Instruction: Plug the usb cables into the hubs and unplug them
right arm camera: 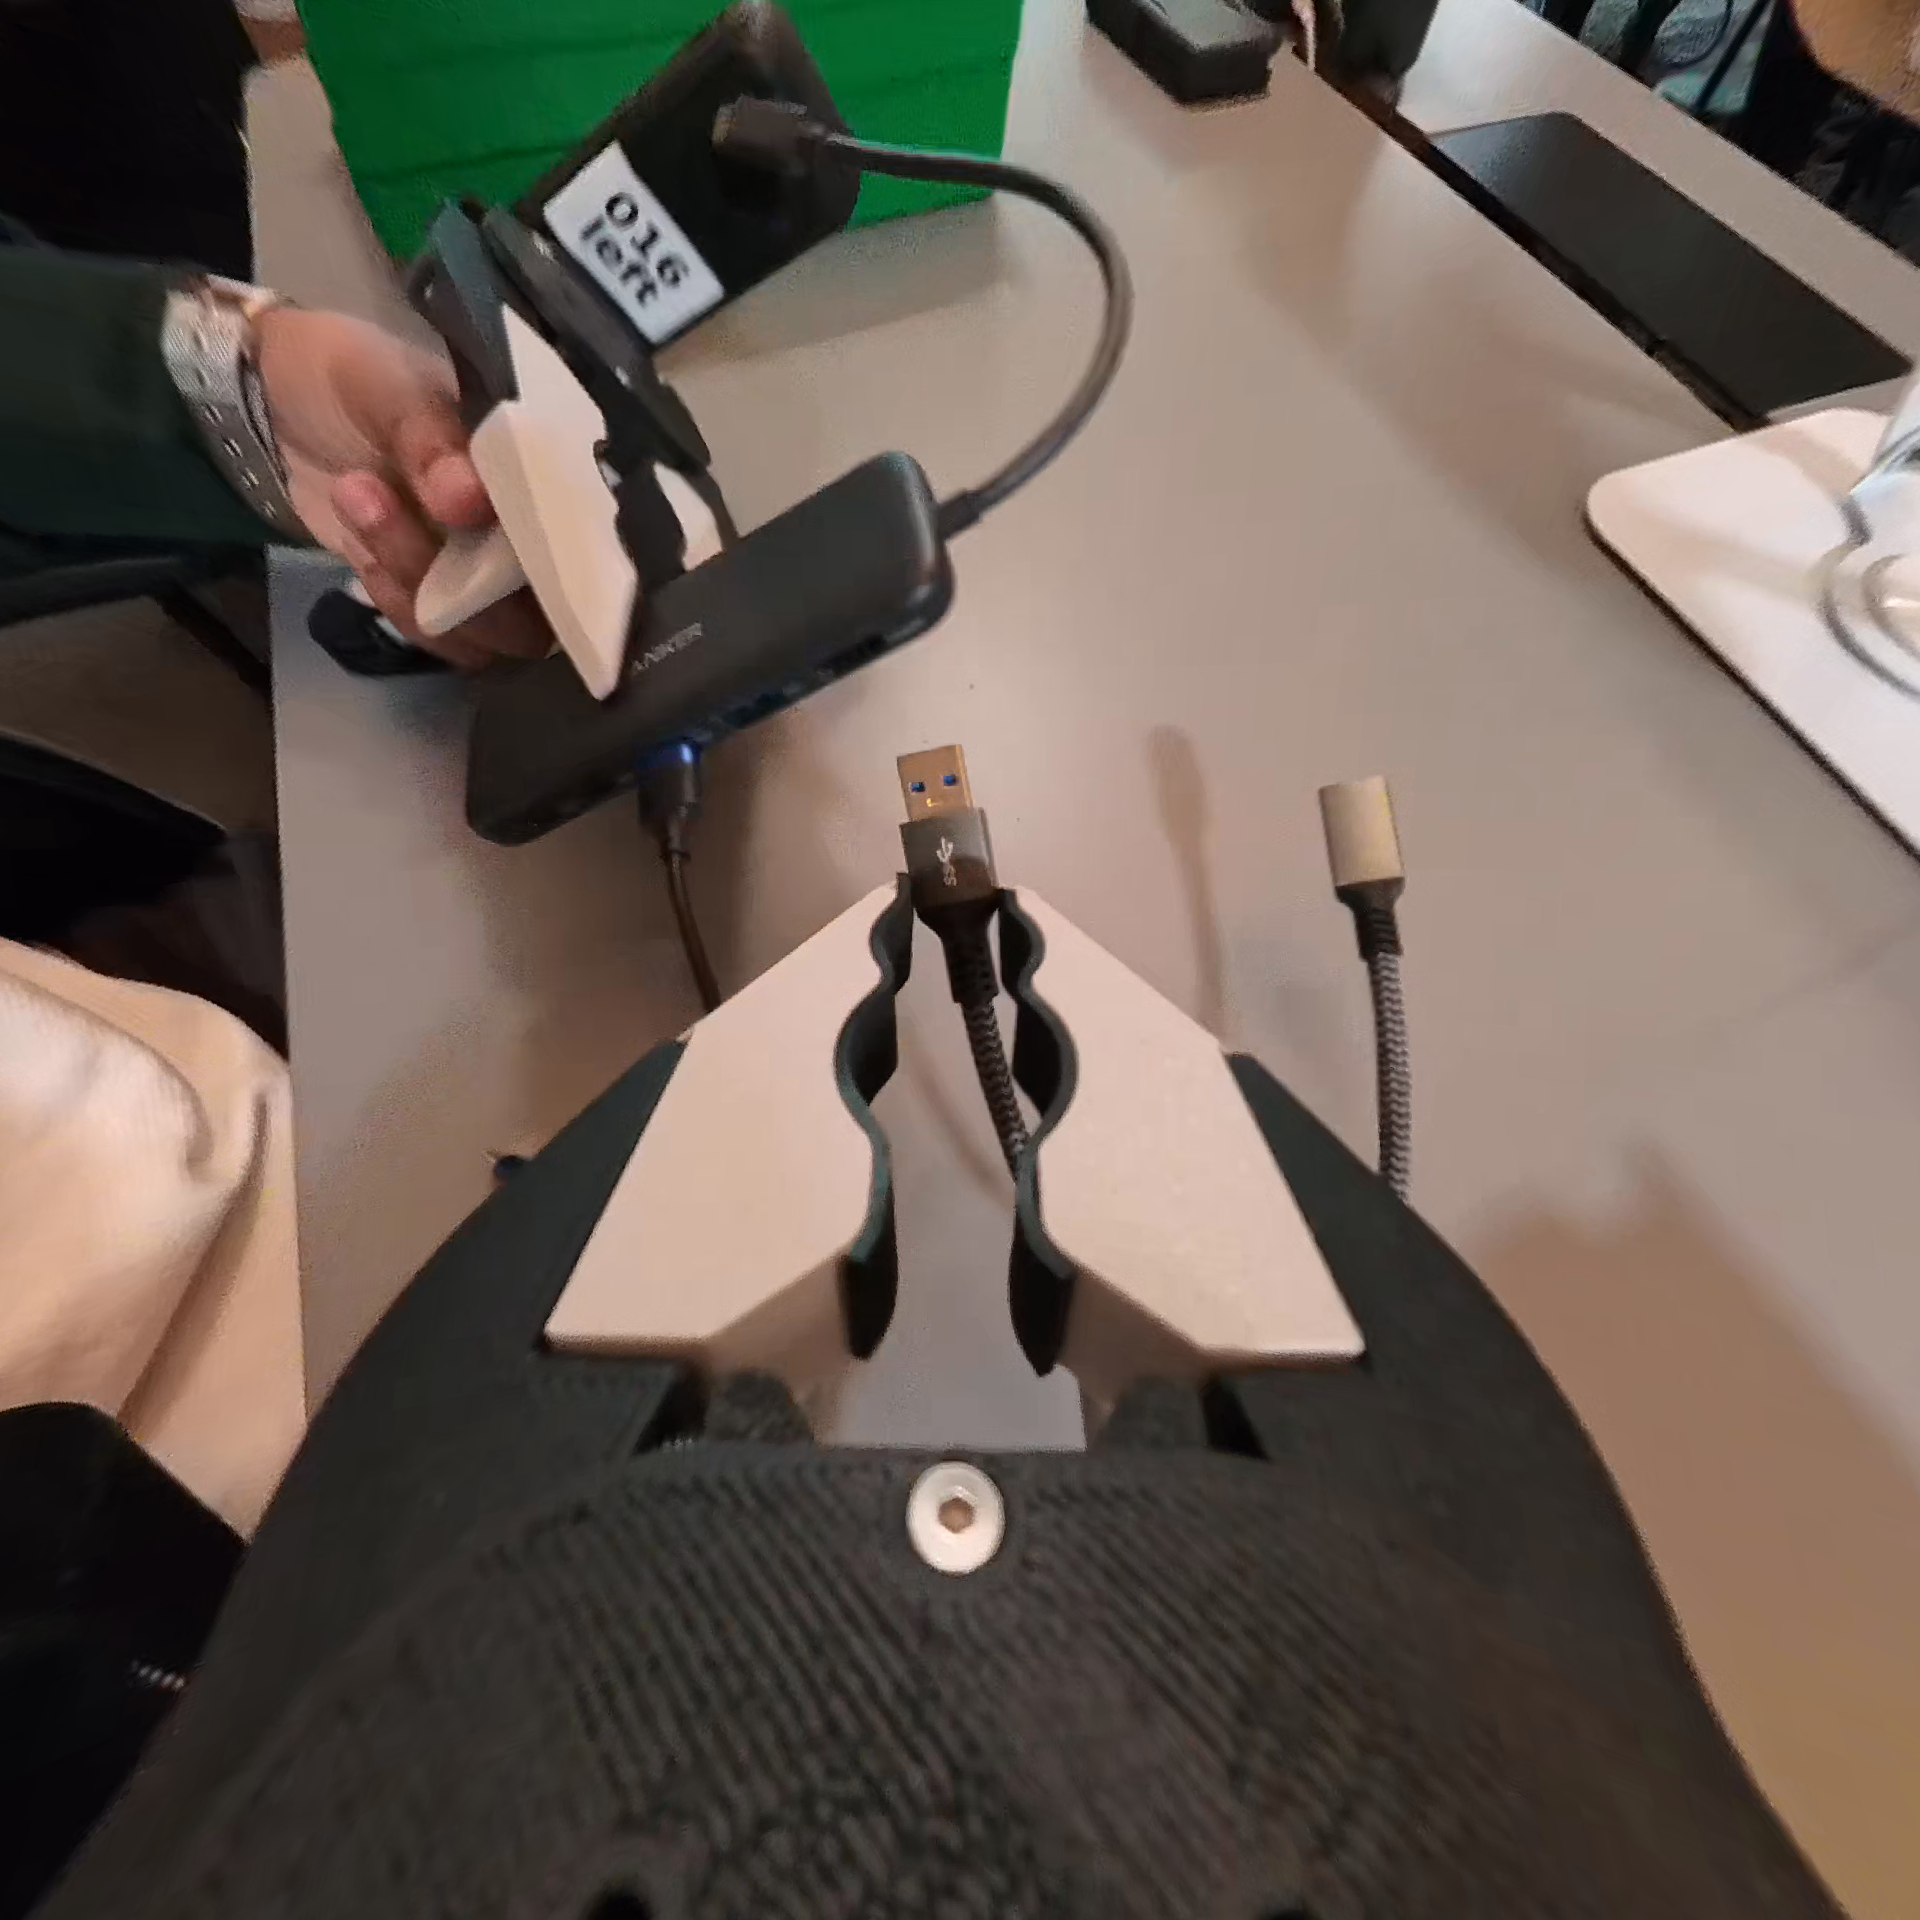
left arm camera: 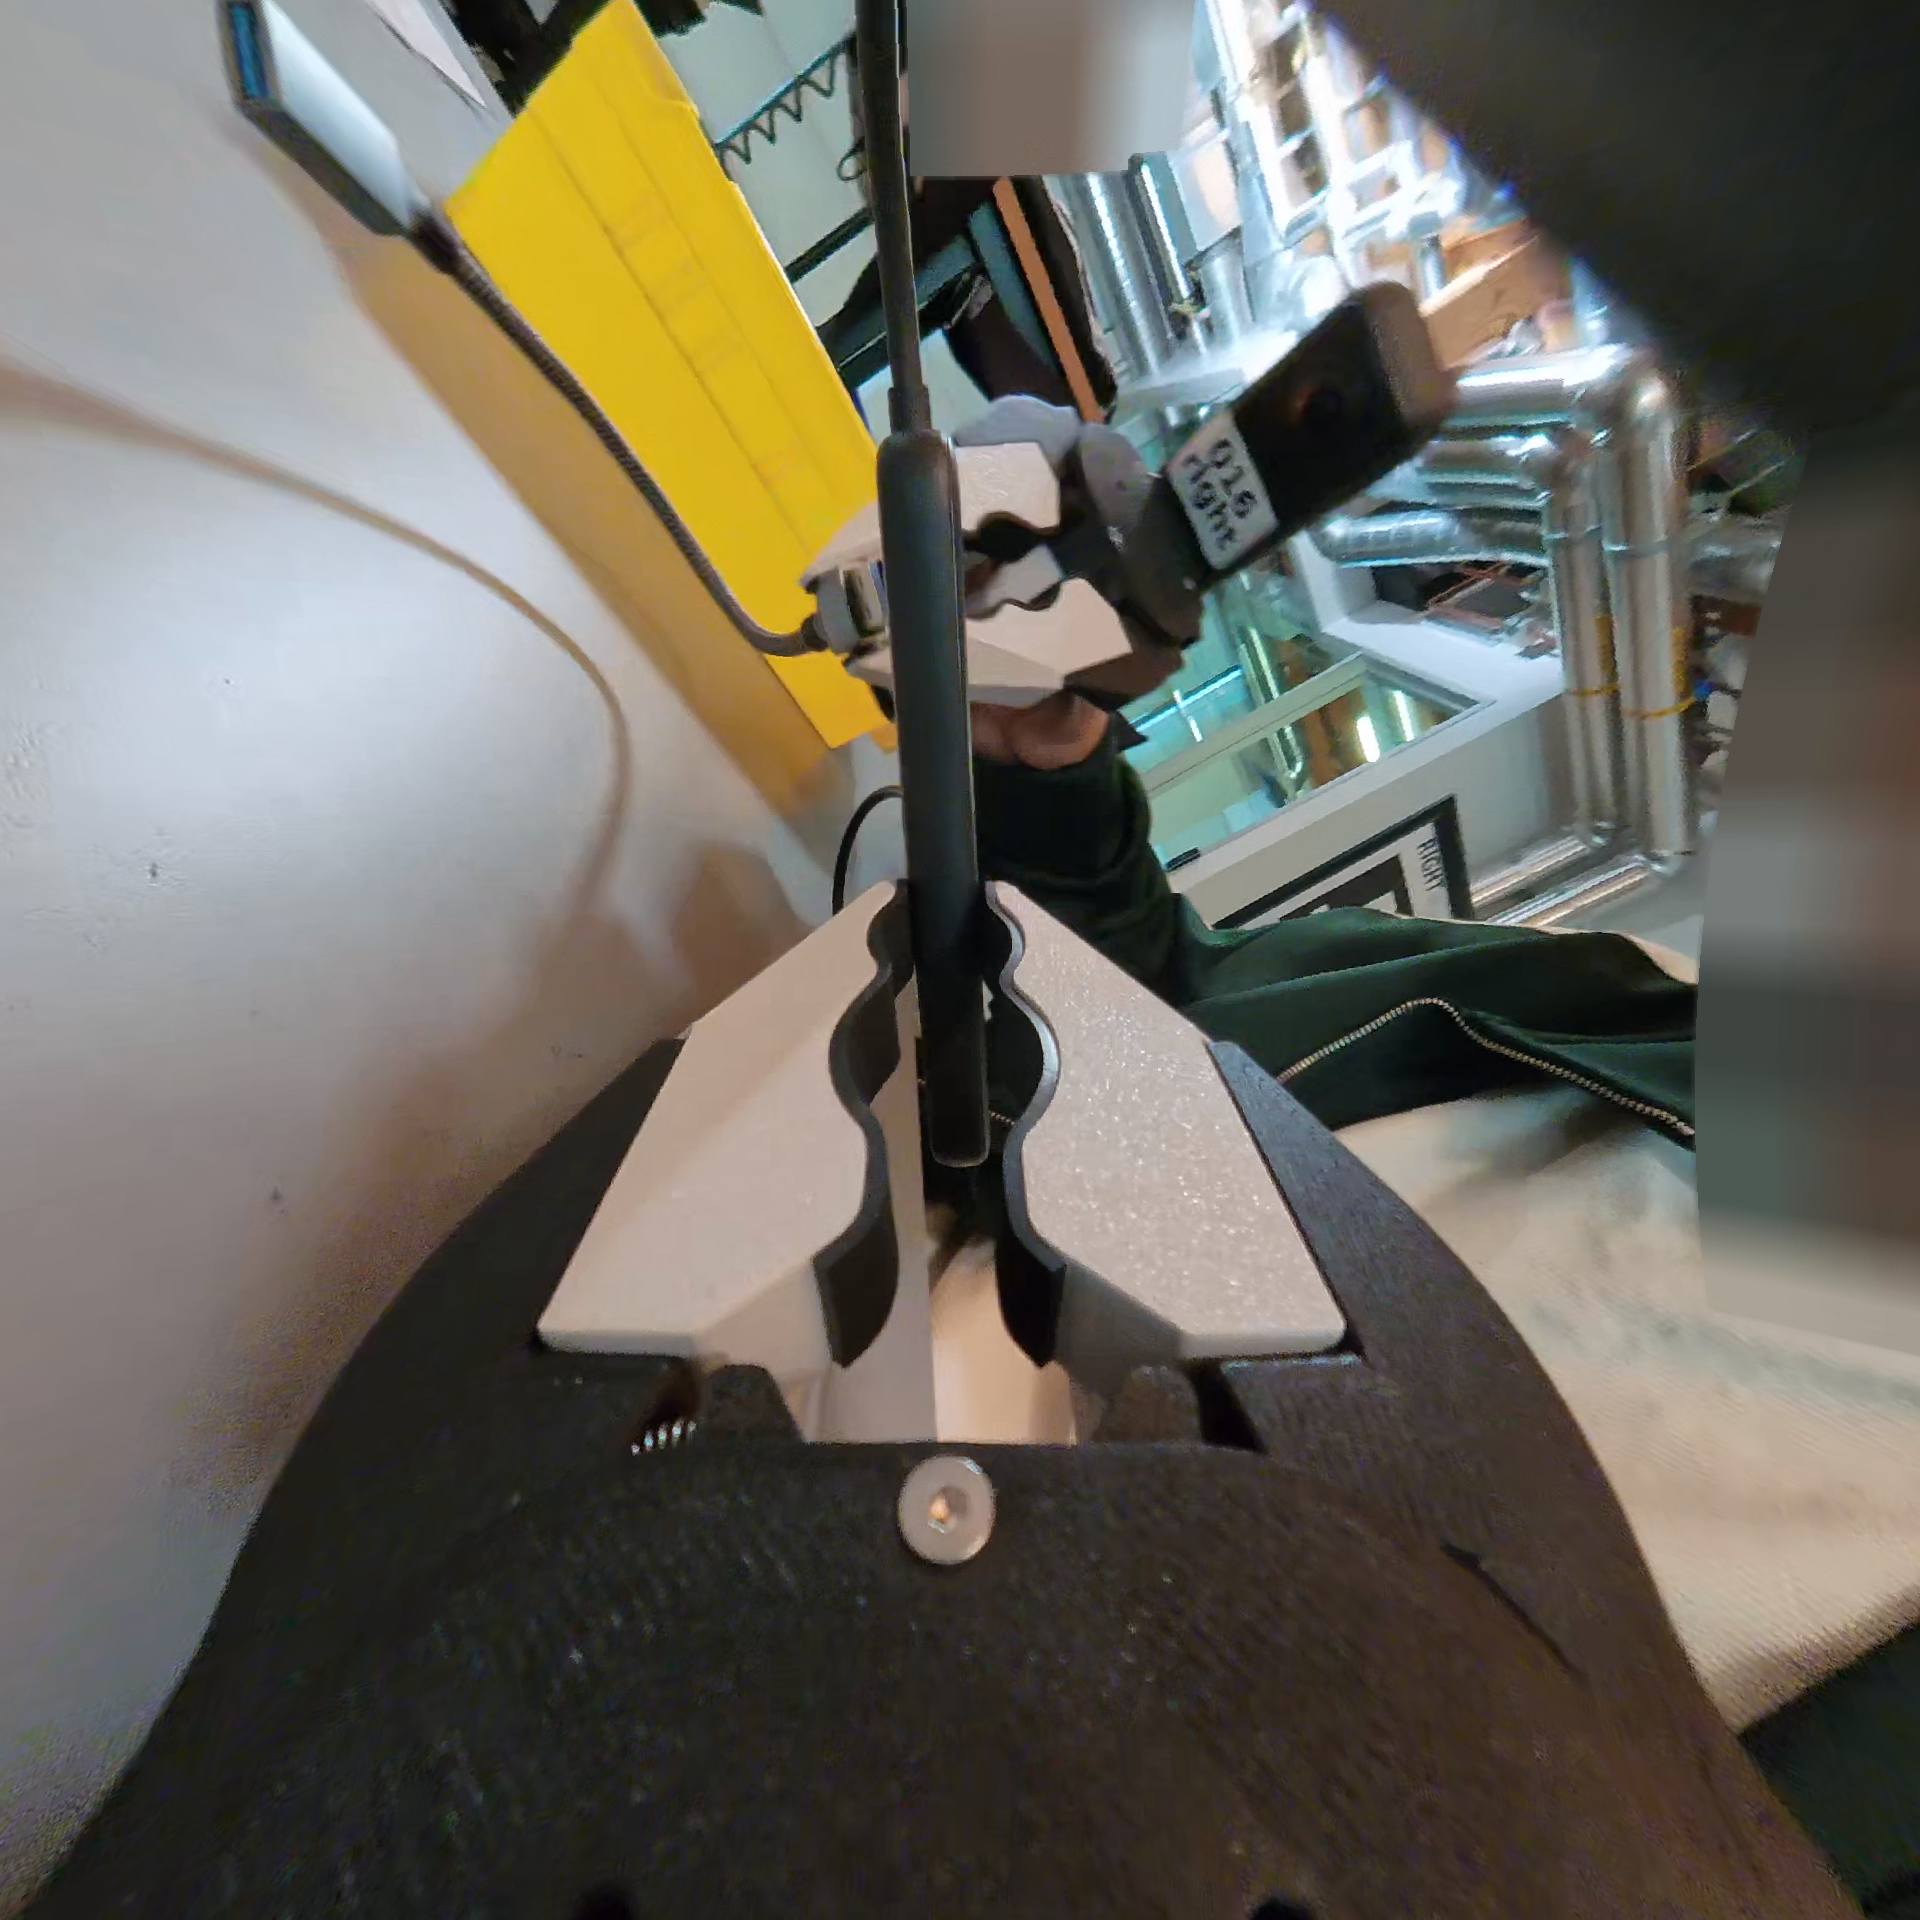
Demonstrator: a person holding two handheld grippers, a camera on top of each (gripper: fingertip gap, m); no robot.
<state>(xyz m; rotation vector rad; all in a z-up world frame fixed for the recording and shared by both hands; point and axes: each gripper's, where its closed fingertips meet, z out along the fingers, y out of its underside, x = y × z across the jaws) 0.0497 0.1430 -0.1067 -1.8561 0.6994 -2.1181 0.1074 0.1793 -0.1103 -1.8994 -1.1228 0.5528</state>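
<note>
While the left gripper looks along its own fingers, we see them closed narrow on the dark hub, gripped by its thin edge so the slab runs straight ahead of the tips. We judge this hold steadies the hub and turns its port side toward the other tool. Ahead of the tips and a little to their right, the right gripper pinches a plug at the hub's far end; its braided cable trails off ahead and to the left over the white table to a silver block. A yellow sheet lies beyond.

In the right wrist view, our right gripper is clamped on the braided cable's dark USB plug, metal tongue jutting ahead of the tips, free for insertion. The hub sits ahead and to the left, apart from the plug, with the left gripper gripping it from above. One black cable is already seated in the hub's near side. To the right of our fingers the silver end of a cable lies on the table, untouched. We judge alignment is the next need: the tongue points past the hub, not yet at a port
</note>
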